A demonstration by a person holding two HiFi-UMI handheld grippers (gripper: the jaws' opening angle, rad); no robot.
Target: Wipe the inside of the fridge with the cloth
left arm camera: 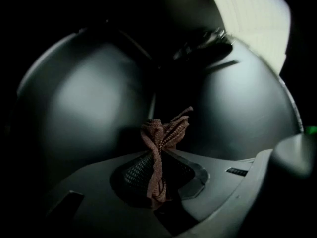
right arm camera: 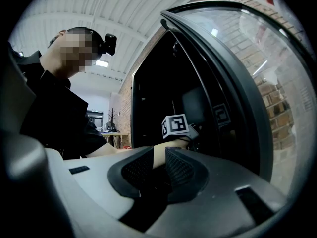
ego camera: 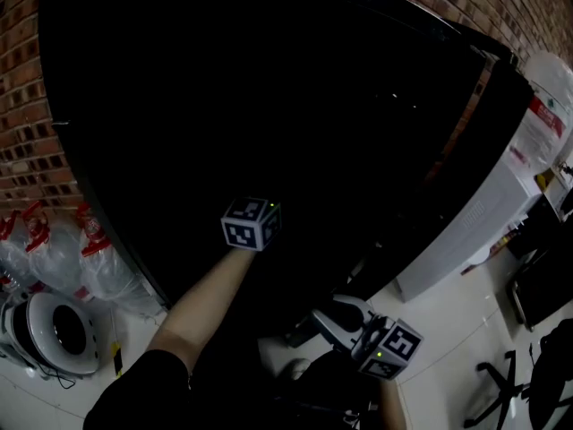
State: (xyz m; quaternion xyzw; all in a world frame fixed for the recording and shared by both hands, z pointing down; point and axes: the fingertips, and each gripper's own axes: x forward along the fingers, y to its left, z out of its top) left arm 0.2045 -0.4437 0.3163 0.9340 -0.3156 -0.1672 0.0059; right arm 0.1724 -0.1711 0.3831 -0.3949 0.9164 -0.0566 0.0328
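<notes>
While the wiping appears to be under way, the left gripper point(left arm camera: 159, 175) is seen reached into the dark fridge point(left arm camera: 84, 98), with its marker cube point(ego camera: 251, 224) showing at the end of the bare forearm in the head view. Its jaws are nearly closed, and a brown ribbed cloth point(left arm camera: 162, 135) is pinched between them. A bunched tuft stands out past the tips, close to the grey inner wall, though contact cannot be confirmed. The cloth is judged light, soft and limp, easily crumpled and not fragile. It is best held by a gathered fold, as here, with enough left free ahead of the tips to be pressed flat on the wall. Slip under drag is considered possible, the grip being narrow. Further right, low and outside the fridge, the right gripper point(right arm camera: 159, 158) is held level. Its jaws stand part open with a narrow gap, and nothing is held between them.
</notes>
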